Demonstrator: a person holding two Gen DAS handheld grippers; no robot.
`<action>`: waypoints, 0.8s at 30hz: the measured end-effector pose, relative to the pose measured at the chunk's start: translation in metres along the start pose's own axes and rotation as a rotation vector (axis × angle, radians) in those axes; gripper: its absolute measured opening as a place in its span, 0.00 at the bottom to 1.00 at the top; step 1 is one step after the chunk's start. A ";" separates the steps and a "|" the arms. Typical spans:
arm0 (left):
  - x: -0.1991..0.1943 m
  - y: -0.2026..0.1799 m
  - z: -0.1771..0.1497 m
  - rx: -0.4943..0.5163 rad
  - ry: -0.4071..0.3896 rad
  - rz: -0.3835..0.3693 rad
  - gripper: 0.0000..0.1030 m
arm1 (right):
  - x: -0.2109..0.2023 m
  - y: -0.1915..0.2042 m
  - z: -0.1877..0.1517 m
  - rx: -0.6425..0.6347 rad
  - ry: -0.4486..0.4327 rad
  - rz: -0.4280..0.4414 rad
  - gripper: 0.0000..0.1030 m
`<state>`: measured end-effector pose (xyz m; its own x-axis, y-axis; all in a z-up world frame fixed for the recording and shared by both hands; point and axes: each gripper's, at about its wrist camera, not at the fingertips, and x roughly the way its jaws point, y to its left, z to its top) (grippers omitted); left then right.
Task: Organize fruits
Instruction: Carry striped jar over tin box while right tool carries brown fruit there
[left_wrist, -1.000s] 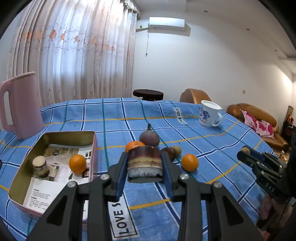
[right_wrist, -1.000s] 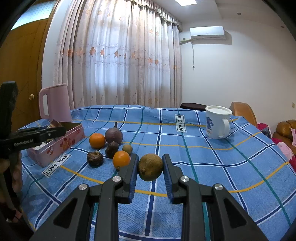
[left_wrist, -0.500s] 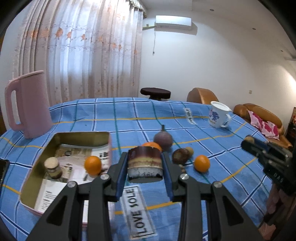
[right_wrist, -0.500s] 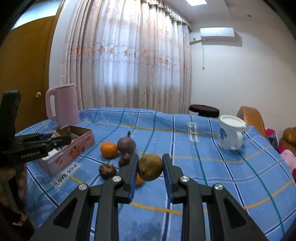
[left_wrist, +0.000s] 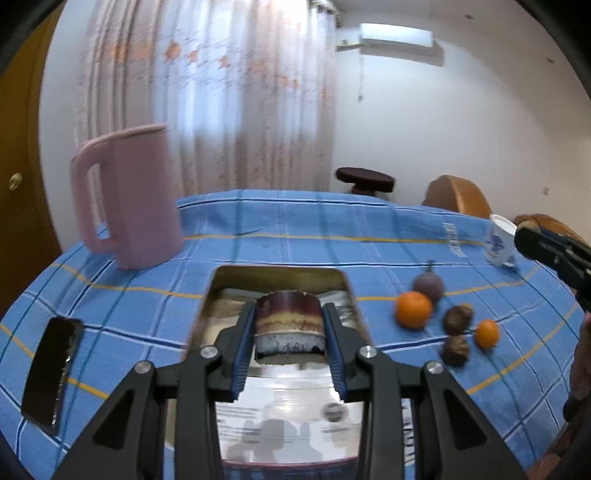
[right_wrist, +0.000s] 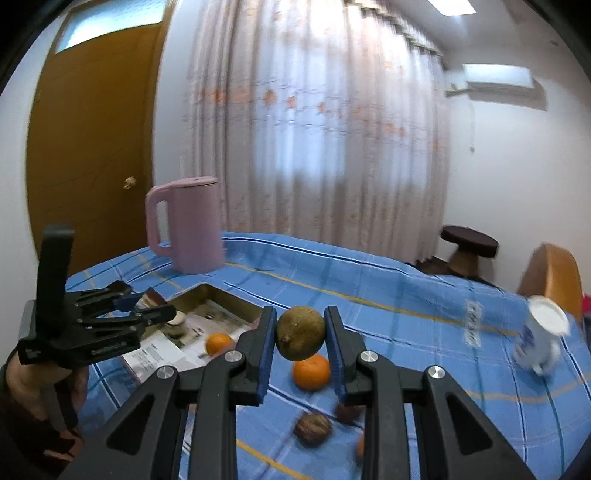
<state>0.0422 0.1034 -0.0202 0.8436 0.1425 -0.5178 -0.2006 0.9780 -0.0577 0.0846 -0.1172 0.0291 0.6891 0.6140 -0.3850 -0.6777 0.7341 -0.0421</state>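
Observation:
My left gripper (left_wrist: 288, 341) is shut on a round brown-and-cream layered piece (left_wrist: 289, 325) and holds it above the open gold tin (left_wrist: 280, 273). My right gripper (right_wrist: 300, 341) is shut on a greenish-brown round fruit (right_wrist: 301, 332) above the table, right of the tin (right_wrist: 218, 295). An orange (right_wrist: 218, 342) and a small jar (right_wrist: 177, 322) lie in the tin. On the blue cloth sit an orange (left_wrist: 413, 309), a purple fruit (left_wrist: 427, 286), two dark brown fruits (left_wrist: 457, 319) and a small orange (left_wrist: 487, 333).
A pink jug (left_wrist: 129, 199) stands at the back left. A black phone (left_wrist: 51, 369) lies left of the tin. A white mug (left_wrist: 500, 240) stands at the far right. A dark stool (left_wrist: 364, 181) and brown chairs stand beyond the table.
Both grippers have swung left. The left one now holds its piece over the tin instead of beside it. The right one has come closer to the tin with its fruit.

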 end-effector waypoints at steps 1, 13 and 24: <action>0.001 0.005 0.000 -0.003 0.006 0.010 0.36 | 0.006 0.005 0.003 -0.011 0.004 0.010 0.27; 0.018 0.037 -0.016 -0.033 0.077 0.049 0.36 | 0.085 0.075 -0.005 -0.082 0.110 0.155 0.27; 0.026 0.039 -0.023 -0.029 0.104 0.049 0.36 | 0.106 0.091 -0.031 -0.066 0.161 0.185 0.27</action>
<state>0.0442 0.1421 -0.0556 0.7767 0.1722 -0.6059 -0.2560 0.9652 -0.0540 0.0883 0.0060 -0.0440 0.5057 0.6780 -0.5334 -0.8072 0.5901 -0.0152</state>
